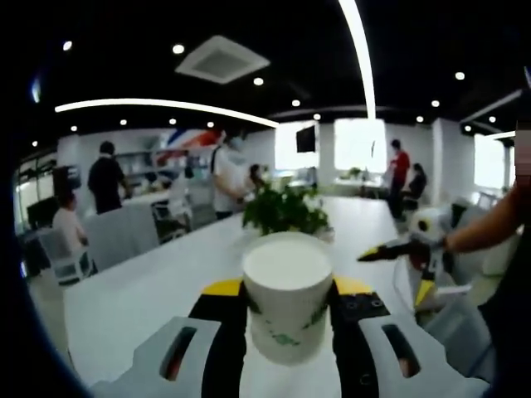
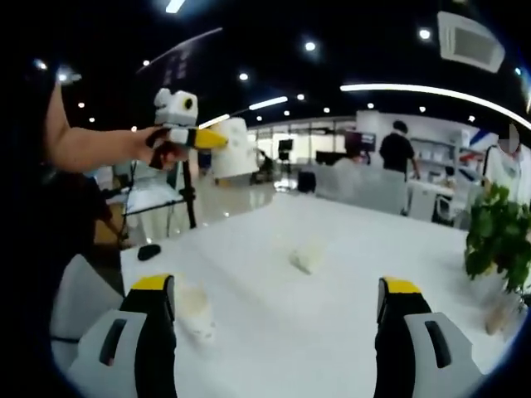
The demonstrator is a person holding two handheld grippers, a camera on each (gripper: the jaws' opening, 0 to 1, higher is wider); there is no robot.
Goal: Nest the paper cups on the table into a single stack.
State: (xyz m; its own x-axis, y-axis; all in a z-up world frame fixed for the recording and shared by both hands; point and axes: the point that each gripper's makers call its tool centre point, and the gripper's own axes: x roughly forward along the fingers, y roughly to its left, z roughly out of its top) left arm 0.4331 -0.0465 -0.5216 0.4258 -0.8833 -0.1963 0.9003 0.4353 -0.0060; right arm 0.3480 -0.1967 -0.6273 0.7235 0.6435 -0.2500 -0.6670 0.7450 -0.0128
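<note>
My left gripper (image 1: 286,290) is shut on a white paper cup (image 1: 286,303) with a green print, held upright above the white table (image 1: 166,290). In the right gripper view that gripper (image 2: 217,141) comes in from the left, raised high with the cup (image 2: 234,148). My right gripper (image 2: 278,298) is wide open over the table (image 2: 332,348) with nothing between its jaws. One paper cup (image 2: 307,257) lies on its side ahead of it. Another cup (image 2: 195,311) stands beside its left jaw. The right gripper (image 1: 402,269) also appears at the right of the left gripper view.
A potted green plant (image 1: 286,211) (image 2: 498,236) stands on the table. A small dark object (image 2: 149,251) lies near the table's left edge, with a tripod (image 2: 187,195) behind it. Chairs and several people are in the office beyond.
</note>
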